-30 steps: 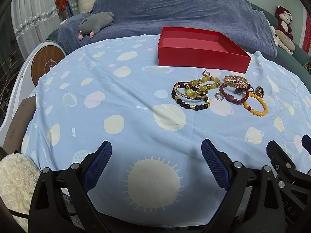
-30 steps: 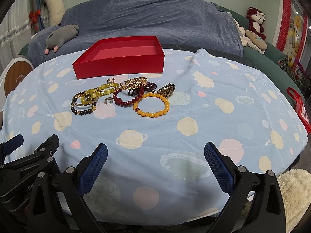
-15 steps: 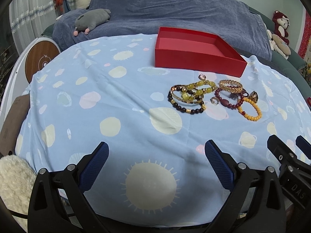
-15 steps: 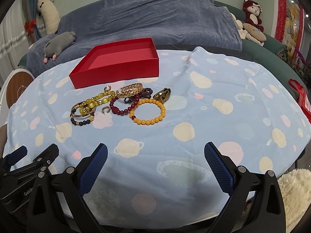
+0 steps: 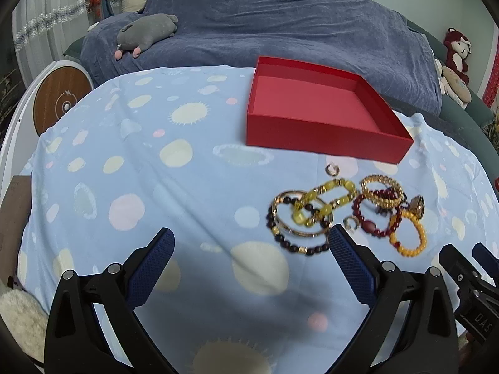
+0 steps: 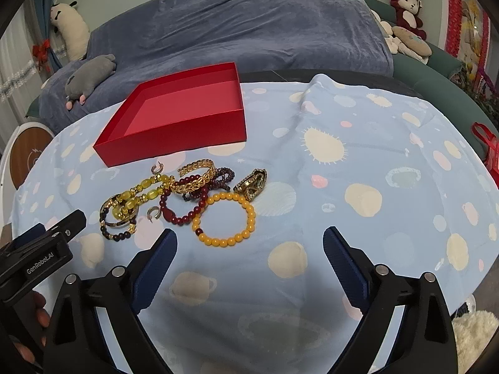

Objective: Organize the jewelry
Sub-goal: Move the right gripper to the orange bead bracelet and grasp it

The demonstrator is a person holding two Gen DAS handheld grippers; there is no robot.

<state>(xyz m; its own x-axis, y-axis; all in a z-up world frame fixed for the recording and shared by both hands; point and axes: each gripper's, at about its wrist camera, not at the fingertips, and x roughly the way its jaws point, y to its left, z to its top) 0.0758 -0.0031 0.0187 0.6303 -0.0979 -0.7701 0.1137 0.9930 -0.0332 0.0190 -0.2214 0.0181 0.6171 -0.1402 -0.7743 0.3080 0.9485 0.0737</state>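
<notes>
A pile of jewelry lies on the blue planet-print cloth (image 5: pixel 156 187) in front of an empty red box (image 5: pixel 312 143) (image 6: pixel 174 143). It holds an orange bead bracelet (image 6: pixel 251 218), a dark red one (image 6: pixel 184 215), a gold bangle (image 6: pixel 199 177), a yellow-green bracelet (image 5: pixel 327 199), a dark bead bracelet (image 5: pixel 299 243) and an ornate gold piece (image 6: pixel 252 184). My left gripper (image 5: pixel 249 233) stands open just left of the pile, holding nothing. My right gripper (image 6: pixel 249 233) hovers before the orange bracelet, its jaws closing a little, pads touching nothing.
A sofa under a blue blanket (image 5: pixel 280 31) runs behind the table, with a grey plush (image 5: pixel 146 28) on it. A round wood-faced device (image 5: pixel 59 103) stands at the left. A red bag (image 6: pixel 489 149) and a fluffy cream rug (image 6: pixel 474 333) sit off the right edge.
Both grippers have moved forward over the cloth toward the jewelry and the box, which now look larger and nearer. The pile now lies close to both sets of fingertips.
</notes>
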